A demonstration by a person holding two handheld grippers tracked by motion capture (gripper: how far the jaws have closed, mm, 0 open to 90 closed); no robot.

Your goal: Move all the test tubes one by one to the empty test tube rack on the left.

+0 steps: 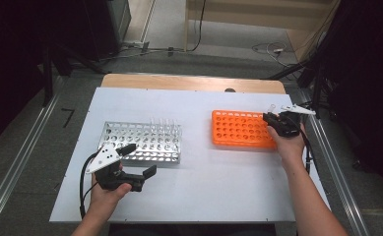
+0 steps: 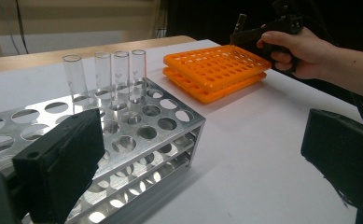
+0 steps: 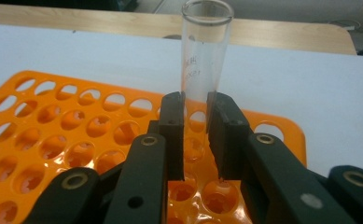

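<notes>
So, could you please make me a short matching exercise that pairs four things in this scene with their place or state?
Things:
1. orange rack
2. metal rack
3. left gripper
4. right gripper

States:
A. shut on a glass tube
B. holds four upright tubes in its back row
C. jaws open, nothing between them
D. every hole in sight is empty

Pairs: 1-D, 2-B, 3-C, 4-A

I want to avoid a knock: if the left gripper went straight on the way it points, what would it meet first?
Probably the near corner of the metal rack: the left gripper stands open, one jaw already over that rack. Farther on lies the orange rack; depth is unclear.
</notes>
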